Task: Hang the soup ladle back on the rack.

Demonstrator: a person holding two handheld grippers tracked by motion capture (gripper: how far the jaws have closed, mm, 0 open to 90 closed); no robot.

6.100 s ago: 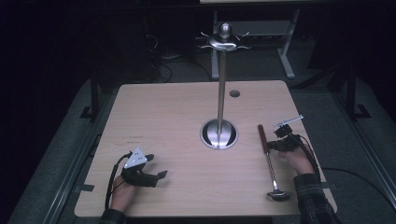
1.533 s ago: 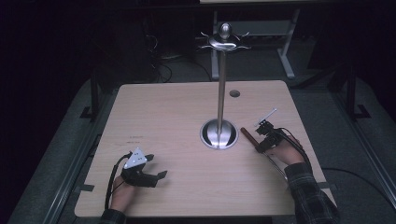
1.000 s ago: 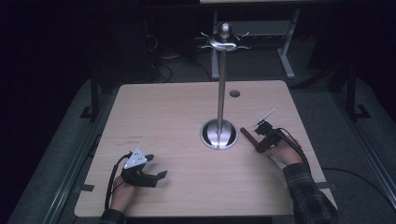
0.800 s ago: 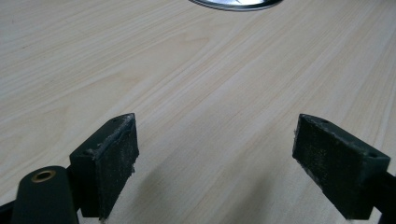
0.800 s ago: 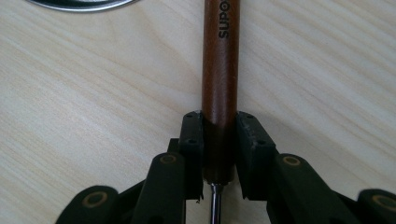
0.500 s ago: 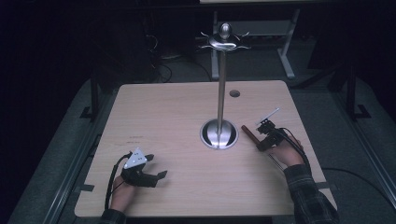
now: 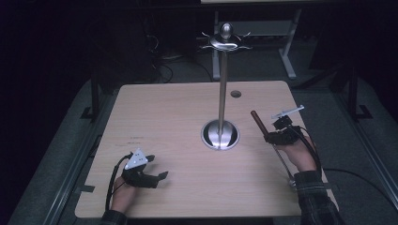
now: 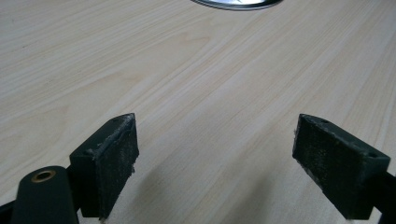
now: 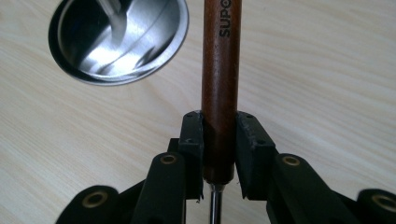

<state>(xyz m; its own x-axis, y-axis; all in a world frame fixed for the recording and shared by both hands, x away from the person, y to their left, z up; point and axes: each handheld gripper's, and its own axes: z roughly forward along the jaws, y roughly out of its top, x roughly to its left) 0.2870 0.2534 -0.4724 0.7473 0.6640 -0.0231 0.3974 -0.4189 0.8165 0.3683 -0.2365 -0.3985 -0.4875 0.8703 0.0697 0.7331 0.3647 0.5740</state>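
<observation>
A utensil with a brown wooden handle point(image 7: 258, 123) point(image 9: 220, 70) and a thin metal shaft point(image 7: 284, 162) is at the table's right side. My right gripper point(image 7: 269, 137) point(image 9: 219, 135) is shut on the lower end of that handle, both pads pressing its sides. The handle points up and toward the metal stand point(image 7: 223, 93). The stand's round shiny base point(image 7: 220, 134) point(image 9: 119, 37) sits mid-table, and its top point(image 7: 225, 43) carries curved hooks. The utensil's head is hidden near the right sleeve. My left gripper point(image 7: 157, 167) point(image 8: 215, 158) rests open at the front left with nothing between its jaws.
The wooden table point(image 7: 169, 117) has a small round hole point(image 7: 236, 94) near its far edge, right of the pole. The stand's base rim point(image 8: 233, 3) lies ahead of the left gripper. Dark floor, cables and a metal frame lie beyond the table.
The utensil lay flat on the table at the right at first. Now the right gripper holds it by the handle and has lifted it slightly over the last second. The left gripper has not moved.
</observation>
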